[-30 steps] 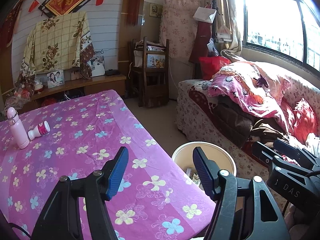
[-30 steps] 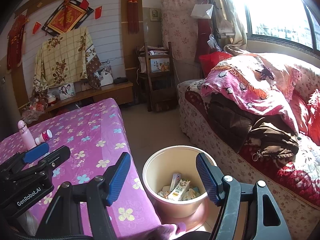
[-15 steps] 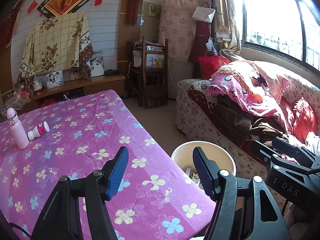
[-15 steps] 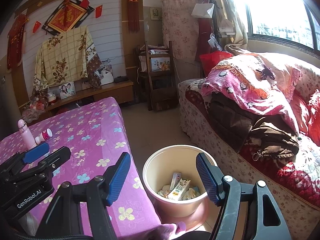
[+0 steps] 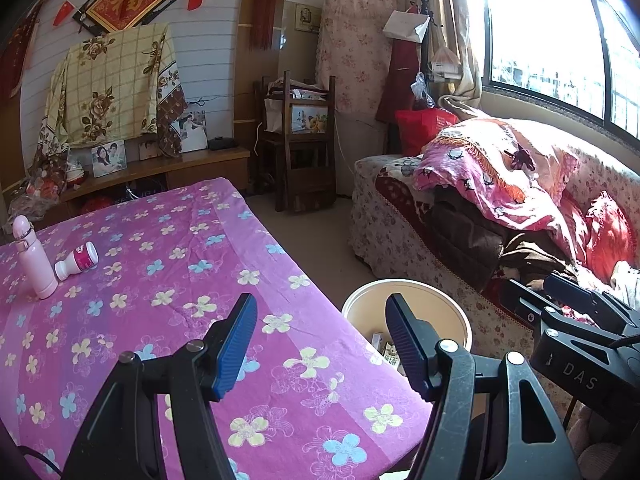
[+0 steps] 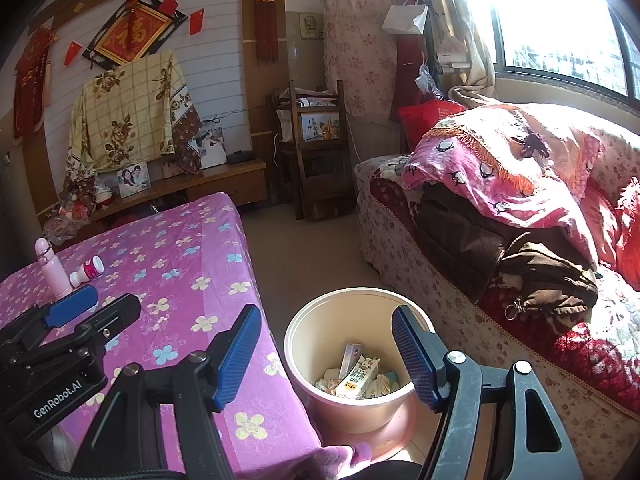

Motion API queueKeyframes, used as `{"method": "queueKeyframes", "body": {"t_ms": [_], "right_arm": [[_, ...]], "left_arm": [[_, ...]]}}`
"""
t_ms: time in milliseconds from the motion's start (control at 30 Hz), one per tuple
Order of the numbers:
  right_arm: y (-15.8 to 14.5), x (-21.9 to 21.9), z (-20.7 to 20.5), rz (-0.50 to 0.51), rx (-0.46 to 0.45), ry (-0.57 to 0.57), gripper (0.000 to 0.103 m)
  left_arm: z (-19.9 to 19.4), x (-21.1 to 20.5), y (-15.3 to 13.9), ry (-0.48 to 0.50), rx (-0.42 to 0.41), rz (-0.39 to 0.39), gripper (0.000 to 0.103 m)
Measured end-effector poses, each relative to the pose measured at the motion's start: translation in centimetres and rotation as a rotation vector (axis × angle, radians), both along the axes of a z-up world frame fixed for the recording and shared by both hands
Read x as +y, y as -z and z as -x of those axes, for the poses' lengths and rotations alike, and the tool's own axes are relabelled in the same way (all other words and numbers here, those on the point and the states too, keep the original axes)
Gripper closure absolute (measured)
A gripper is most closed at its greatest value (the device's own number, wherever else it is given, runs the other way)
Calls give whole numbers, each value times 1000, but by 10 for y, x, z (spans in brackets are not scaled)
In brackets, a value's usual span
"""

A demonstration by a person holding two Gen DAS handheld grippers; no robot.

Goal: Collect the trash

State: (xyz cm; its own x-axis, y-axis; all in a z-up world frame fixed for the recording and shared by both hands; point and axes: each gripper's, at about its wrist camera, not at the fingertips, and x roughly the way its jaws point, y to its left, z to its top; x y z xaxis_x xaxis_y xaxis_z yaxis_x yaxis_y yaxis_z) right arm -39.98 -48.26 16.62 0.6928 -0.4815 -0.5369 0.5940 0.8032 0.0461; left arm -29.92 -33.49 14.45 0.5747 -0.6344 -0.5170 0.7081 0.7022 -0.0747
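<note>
A cream waste bin [image 6: 320, 344] stands on the floor beside the table's right edge, holding a milk carton [image 6: 357, 376] and several wrappers. My right gripper [image 6: 326, 350] hovers above it, open and empty. My left gripper [image 5: 320, 340] is open too, over the table's near right corner, nothing between its blue pads. The bin's rim [image 5: 360, 300] shows just past that corner. Far left on the purple flowered tablecloth [image 5: 160, 280] a small white bottle with a pink label [image 5: 78, 260] lies on its side next to an upright pink flask [image 5: 34, 258].
A sofa [image 6: 520, 340] piled with a pink blanket [image 6: 500, 168] and dark clothes runs along the right, under a bright window. A wooden chair [image 6: 316, 152] and a low cabinet [image 6: 200, 188] with photo frames stand at the back. Bare floor lies between table and sofa.
</note>
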Motion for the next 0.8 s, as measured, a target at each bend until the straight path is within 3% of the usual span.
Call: {"method": "queueKeyframes", "body": {"t_ms": [800], "right_arm": [[9, -1, 1, -14, 16, 2, 31]], "left_arm": [[-4, 0, 7, 38, 41, -9, 35]]}}
